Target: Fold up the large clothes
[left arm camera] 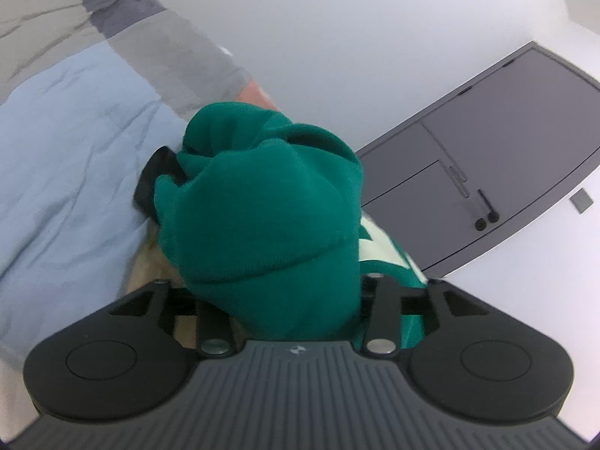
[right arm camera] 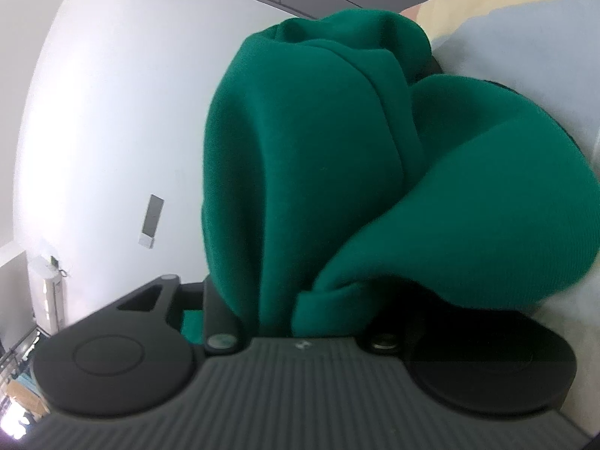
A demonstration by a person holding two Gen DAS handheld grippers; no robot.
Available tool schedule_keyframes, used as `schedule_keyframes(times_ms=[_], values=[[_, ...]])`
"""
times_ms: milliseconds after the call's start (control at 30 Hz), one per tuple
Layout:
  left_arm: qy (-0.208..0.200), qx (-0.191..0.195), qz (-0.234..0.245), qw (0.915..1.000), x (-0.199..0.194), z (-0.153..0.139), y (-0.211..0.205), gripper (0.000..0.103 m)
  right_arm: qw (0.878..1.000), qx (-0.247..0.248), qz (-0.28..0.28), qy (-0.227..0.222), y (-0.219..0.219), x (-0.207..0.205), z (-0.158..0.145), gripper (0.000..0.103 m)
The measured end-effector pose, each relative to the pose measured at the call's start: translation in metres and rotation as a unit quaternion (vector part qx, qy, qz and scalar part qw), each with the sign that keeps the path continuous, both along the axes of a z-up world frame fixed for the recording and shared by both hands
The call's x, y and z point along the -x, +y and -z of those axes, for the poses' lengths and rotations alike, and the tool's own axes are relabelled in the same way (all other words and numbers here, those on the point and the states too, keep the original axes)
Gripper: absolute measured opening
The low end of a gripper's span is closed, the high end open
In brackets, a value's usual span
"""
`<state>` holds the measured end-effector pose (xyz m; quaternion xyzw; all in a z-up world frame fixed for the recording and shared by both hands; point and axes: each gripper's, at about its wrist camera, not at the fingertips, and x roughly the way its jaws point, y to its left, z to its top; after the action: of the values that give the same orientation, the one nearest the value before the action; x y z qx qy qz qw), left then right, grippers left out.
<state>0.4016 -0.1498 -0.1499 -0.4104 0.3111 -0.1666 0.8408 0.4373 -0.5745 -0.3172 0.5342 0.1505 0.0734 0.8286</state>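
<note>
Green garment [left arm camera: 262, 217] bunched between both grippers, on the patchwork bedspread [left arm camera: 75, 142]. Left gripper [left arm camera: 279, 300] and right gripper [right arm camera: 300, 300]: fingertips hidden by cloth, grip state cannot be told. White wall [left arm camera: 356, 37] beyond the bed edge

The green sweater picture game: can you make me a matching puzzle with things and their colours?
Things:
1. sweater
2. bed cover
3. cabinet door
4. wall

Colours:
a. white
b. dark grey
c. green
d. light blue

Pairs: 1-c, 2-d, 3-b, 4-a
</note>
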Motion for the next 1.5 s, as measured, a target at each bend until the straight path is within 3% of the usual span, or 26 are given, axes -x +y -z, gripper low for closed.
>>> schedule_keyframes(times_ms=[67,200,333,500,700,967,1100,1333,1500], values=[[0.014,-0.02,-0.004,0.9997,0.005,-0.005,0.002,0.077,1.0,0.003,0.009,0.019,-0.008,0.012,-0.012,0.073],[0.018,-0.04,-0.007,0.999,0.029,-0.017,0.009,0.085,0.998,0.023,0.012,0.05,-0.003,0.025,-0.025,0.075],[0.005,-0.101,-0.015,0.9948,0.057,-0.043,0.012,0.085,0.996,0.049,0.024,0.074,0.0,0.052,-0.046,0.075],[-0.027,-0.135,-0.01,0.9904,0.092,-0.092,0.018,0.085,0.992,0.093,0.03,0.083,-0.002,0.081,-0.087,0.075],[-0.063,-0.178,0.006,0.982,0.141,-0.159,0.019,0.085,0.986,0.156,0.039,0.045,-0.002,0.137,-0.134,0.075],[-0.138,-0.271,0.027,0.9524,0.237,-0.245,0.005,0.085,0.972,0.23,0.032,-0.027,0.037,0.19,-0.219,0.075],[-0.174,-0.297,0.028,0.9384,0.285,-0.272,0.002,0.085,0.961,0.27,0.011,-0.061,0.065,0.223,-0.251,0.076],[-0.211,-0.331,0.015,0.9197,0.368,-0.291,0.003,0.085,0.917,0.383,-0.015,-0.11,0.123,0.287,-0.284,0.075],[-0.225,-0.336,0.014,0.9145,0.412,-0.289,0.007,0.085,0.899,0.421,-0.031,-0.116,0.142,0.327,-0.289,0.075]])
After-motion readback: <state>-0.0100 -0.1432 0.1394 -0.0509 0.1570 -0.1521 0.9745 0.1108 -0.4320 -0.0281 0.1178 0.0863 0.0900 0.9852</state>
